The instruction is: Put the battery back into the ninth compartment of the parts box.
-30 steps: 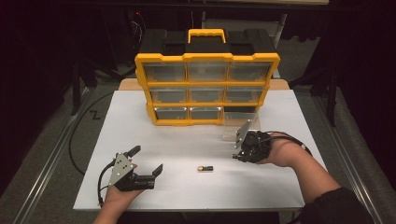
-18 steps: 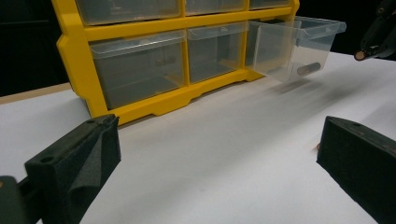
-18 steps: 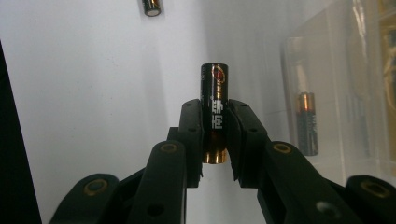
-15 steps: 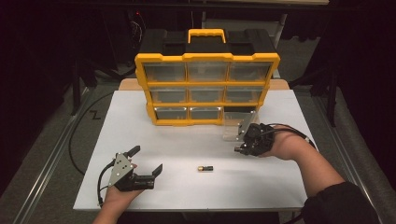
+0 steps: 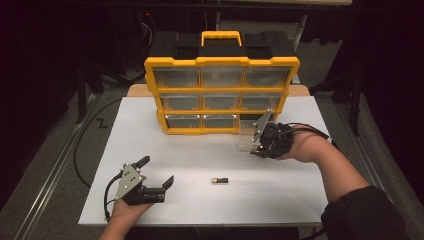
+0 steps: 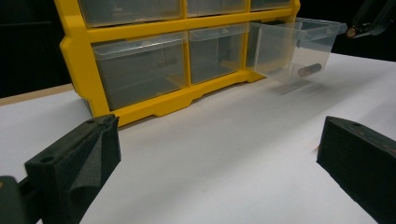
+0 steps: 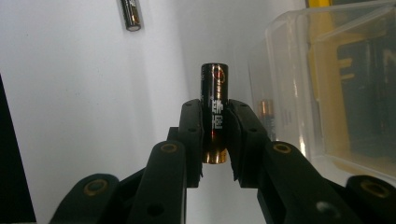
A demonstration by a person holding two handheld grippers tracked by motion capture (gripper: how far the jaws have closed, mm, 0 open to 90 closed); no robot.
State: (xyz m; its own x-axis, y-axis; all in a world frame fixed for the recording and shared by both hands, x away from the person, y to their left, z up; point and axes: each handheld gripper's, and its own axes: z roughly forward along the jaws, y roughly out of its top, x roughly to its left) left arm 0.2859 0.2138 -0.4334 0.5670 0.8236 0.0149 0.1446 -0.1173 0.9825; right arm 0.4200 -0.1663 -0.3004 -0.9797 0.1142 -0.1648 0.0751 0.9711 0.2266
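Beside the pulled-out clear drawer point(image 5: 248, 136), the right gripper point(image 7: 215, 140) pinches 1 battery point(image 7: 214, 109) upright by its lower end.
Held so low, it could tip or hit the drawer rim and drop; the left gripper point(image 5: 156, 172) waits spread and empty, another battery point(image 5: 219, 180) loose on the table point(image 5: 300, 200).

Black battery point(image 7: 214, 112) upright in jaws, beside pulled-out clear drawer point(image 7: 336, 88).
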